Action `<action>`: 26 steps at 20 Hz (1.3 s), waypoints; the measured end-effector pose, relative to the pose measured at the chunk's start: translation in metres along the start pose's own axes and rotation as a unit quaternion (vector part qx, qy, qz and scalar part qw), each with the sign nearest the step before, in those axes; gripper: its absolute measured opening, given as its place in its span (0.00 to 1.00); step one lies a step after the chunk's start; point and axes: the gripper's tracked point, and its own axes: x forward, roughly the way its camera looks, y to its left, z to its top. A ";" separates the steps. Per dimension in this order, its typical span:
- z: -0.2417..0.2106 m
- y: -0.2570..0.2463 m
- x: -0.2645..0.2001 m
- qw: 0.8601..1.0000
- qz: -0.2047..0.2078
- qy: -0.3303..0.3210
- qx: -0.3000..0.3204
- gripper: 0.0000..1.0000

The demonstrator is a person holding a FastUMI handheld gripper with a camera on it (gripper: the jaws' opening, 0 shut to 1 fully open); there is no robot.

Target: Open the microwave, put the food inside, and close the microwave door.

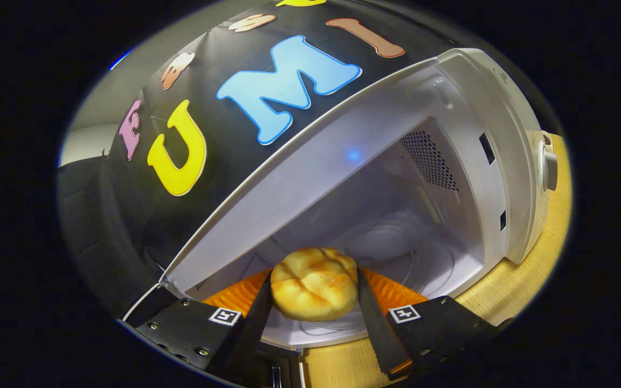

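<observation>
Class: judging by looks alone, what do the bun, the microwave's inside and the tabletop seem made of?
Bun, pressed between both gripper fingers: baked dough or a replica, golden scored crust. Microwave cavity: smooth glossy white, probably painted metal; perforated vent. Table: pale wood or laminate, visible grain.

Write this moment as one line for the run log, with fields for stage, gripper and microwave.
stage: carrying food in | gripper: shut on bread bun | microwave: door open, cavity ahead, bun at its opening

The microwave (pixel 510 161) cavity gapes wide just ahead of the gripper (pixel 315 302); its fingers press the bun (pixel 314 290) at the sill; walls close both sides.
</observation>
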 end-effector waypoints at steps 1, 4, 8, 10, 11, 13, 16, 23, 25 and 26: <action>-0.004 0.003 0.001 1.000 0.006 0.004 0.005 0.85; -0.017 0.008 0.009 0.999 0.027 0.026 0.036 0.88; -0.028 -0.006 0.020 0.999 -0.003 0.027 0.020 0.88; -0.039 -0.012 0.025 0.999 -0.010 0.044 0.020 0.88; -0.044 -0.014 0.026 0.998 -0.012 0.053 0.028 0.88; -0.047 -0.014 0.027 0.997 -0.010 0.060 0.038 0.88; -0.044 -0.014 0.028 0.998 -0.014 0.049 0.025 0.95; -0.043 -0.018 0.029 0.999 -0.019 0.040 0.014 0.96; -0.041 -0.015 0.027 0.999 -0.013 0.040 0.016 0.96; -0.036 -0.014 0.026 0.999 -0.013 0.034 0.010 0.96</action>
